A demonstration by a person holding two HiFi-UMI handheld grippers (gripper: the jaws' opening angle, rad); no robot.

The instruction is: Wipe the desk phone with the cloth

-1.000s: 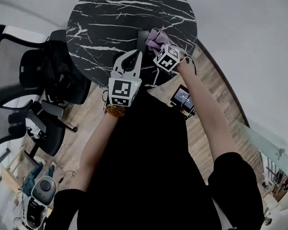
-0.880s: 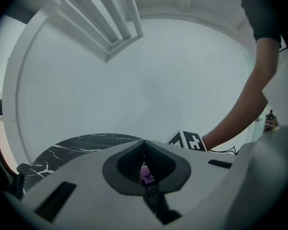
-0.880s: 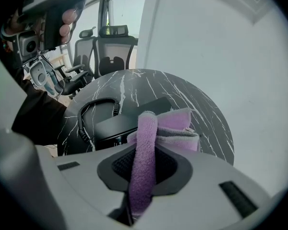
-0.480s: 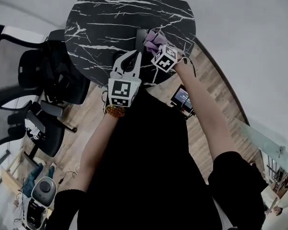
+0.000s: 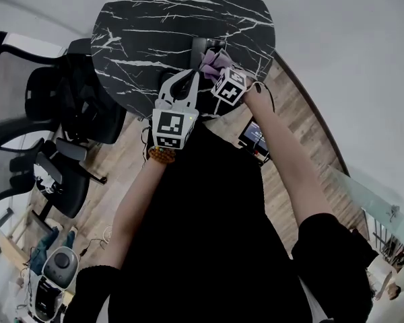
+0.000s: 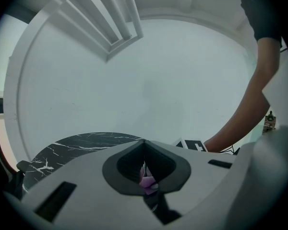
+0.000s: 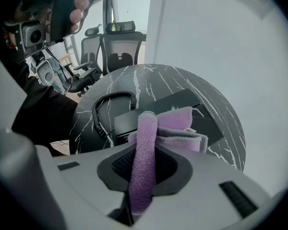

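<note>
Right tool [image 7: 145, 155] clamped on the purple cloth [image 7: 175, 128], one fold running up between the jaws, the rest bunched ahead of the tips. Cloth seemingly pressed on the near part of the black phone [image 7: 180, 102], which sits toward the near side of the round marble counter [image 7: 139, 78]. Coiled cord [image 7: 103, 107] looped on the counter beside the phone, at the left in the right gripper view.

Left tool [image 6: 144, 147] closed, tips together, nothing pinched as far as can be judged. Only a scrap of purple shows through the gap behind the tips, probably the cloth beyond. Raised just beside the right tool, aimed at the wall, off the phone.

Step in hand, by the look of it: a wiping stroke on the phone's top.

Next move: hold the clamp firm, drag the bunched cloth across the rest of the top with light downward pressure, and steer clear of the cord to avoid a snag. Possibly brace the phone with the left tool if it slides.
</note>
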